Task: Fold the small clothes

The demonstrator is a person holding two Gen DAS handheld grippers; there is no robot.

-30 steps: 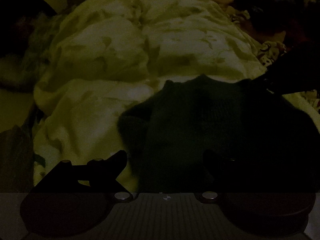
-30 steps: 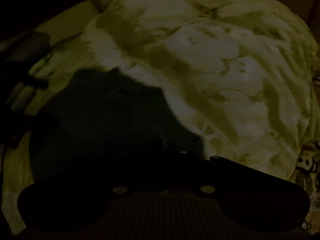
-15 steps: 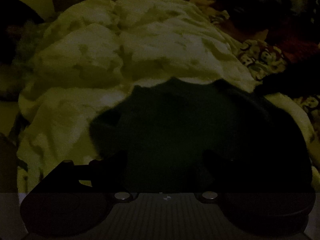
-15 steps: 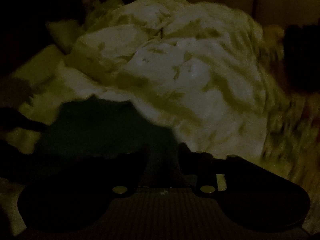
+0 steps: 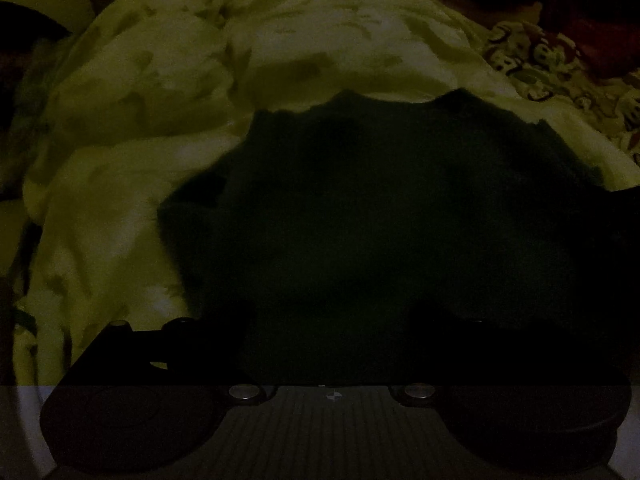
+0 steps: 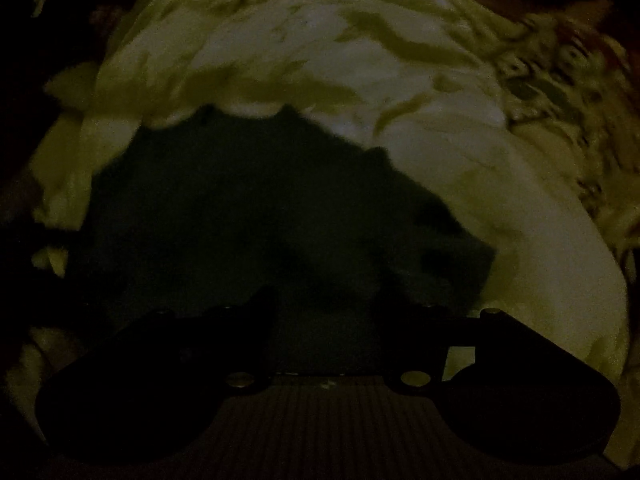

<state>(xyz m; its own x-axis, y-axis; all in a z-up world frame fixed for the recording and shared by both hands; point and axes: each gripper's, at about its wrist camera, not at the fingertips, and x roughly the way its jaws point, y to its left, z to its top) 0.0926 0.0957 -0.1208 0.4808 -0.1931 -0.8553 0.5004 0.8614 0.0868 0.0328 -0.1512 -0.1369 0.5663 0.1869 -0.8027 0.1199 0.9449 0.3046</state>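
Note:
The scene is very dark. A small dark green garment (image 5: 380, 208) lies spread on a pale crumpled blanket (image 5: 160, 92); it also shows in the right wrist view (image 6: 248, 208). My left gripper (image 5: 332, 320) is open, its fingers apart just above the garment's near edge. My right gripper (image 6: 326, 304) is open too, fingers apart over the garment's near part. Nothing shows between either pair of fingers, though the dark hides detail.
The pale blanket (image 6: 400, 100) covers most of the bed. A patterned cloth (image 5: 560, 64) lies at the far right, also in the right wrist view (image 6: 560, 80). Dark shapes sit at the far left and top right corners.
Both grippers have moved in closer over the dark garment, which now fills more of each view. The right gripper's fingers, close together before, now stand apart.

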